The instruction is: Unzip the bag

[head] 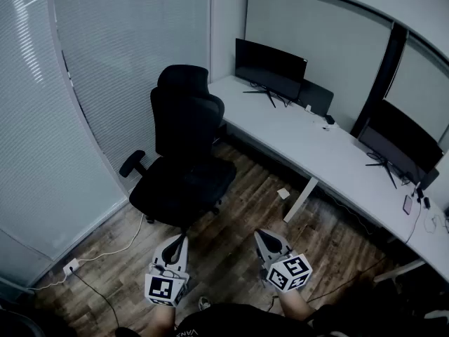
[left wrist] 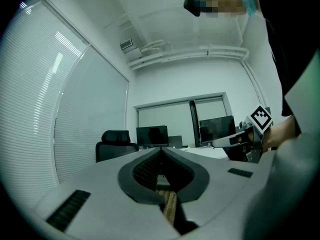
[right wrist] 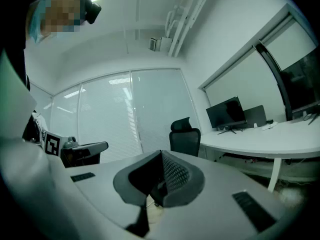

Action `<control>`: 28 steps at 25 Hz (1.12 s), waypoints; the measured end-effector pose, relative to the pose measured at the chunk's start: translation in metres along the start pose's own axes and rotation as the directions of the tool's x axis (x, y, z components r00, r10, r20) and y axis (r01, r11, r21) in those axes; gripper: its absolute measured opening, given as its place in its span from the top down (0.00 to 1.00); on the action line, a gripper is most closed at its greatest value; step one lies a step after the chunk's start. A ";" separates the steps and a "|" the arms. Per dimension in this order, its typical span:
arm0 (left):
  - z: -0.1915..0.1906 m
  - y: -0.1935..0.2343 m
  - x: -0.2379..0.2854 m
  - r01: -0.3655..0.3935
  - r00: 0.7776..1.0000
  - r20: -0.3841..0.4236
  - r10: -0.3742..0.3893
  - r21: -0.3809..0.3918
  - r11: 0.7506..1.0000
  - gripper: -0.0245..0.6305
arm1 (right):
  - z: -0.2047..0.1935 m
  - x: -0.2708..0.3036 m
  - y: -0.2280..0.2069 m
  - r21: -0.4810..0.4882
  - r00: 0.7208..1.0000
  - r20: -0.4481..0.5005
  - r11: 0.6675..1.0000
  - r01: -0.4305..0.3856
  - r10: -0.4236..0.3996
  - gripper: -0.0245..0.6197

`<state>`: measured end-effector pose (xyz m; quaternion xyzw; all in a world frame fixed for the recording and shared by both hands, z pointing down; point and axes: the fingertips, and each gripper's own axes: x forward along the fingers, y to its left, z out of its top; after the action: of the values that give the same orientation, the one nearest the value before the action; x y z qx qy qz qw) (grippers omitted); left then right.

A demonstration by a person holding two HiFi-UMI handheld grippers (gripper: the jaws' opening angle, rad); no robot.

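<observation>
The person holds both claws out level, side by side above the wood floor (head: 231, 209). The left claw (head: 182, 239) has its jaws pressed together with nothing between them; its own view (left wrist: 161, 150) shows the ribbed pads meeting at the tip. The right claw (head: 261, 234) is also closed and empty, its pads touching at the tip (right wrist: 161, 154). Each claw shows in the other's view, near but apart.

A black chair (head: 184, 160) stands just ahead of the left claw. A white desk (head: 330, 153) runs ahead and to the right of the right claw, with one monitor (head: 270, 69) at its far end and another (head: 400, 139) further right. A socket (head: 71, 265) lies on the floor left of the left claw. Where the bag is I cannot tell.
</observation>
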<state>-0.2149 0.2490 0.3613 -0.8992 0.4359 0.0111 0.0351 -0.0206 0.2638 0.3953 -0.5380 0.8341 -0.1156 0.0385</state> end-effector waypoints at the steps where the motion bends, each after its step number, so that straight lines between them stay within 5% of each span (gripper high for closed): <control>1: 0.000 -0.007 -0.001 0.005 1.000 -0.011 -0.005 0.005 1.000 0.93 | 0.002 -0.004 -0.001 0.014 1.000 0.018 1.000 -0.013 0.013 0.90; 9: -0.004 -0.042 0.003 -0.008 0.999 -0.039 0.009 0.013 1.000 0.92 | -0.007 -0.015 -0.013 -0.006 0.999 0.016 0.999 -0.042 0.042 0.89; 14: -0.017 -0.045 0.017 0.005 0.999 -0.032 -0.006 -0.022 1.000 0.77 | -0.020 -0.004 -0.016 -0.014 0.998 -0.026 0.998 -0.056 0.055 0.89; 28: -0.091 0.040 0.099 0.142 0.977 -0.151 -0.150 -0.063 0.988 0.72 | -0.060 0.108 -0.056 0.034 0.994 -0.085 0.996 0.078 -0.075 0.76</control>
<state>-0.1862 0.1402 0.4447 -0.9275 0.3699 -0.0503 -0.0217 -0.0270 0.1526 0.4730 -0.5636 0.8114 -0.1548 0.0091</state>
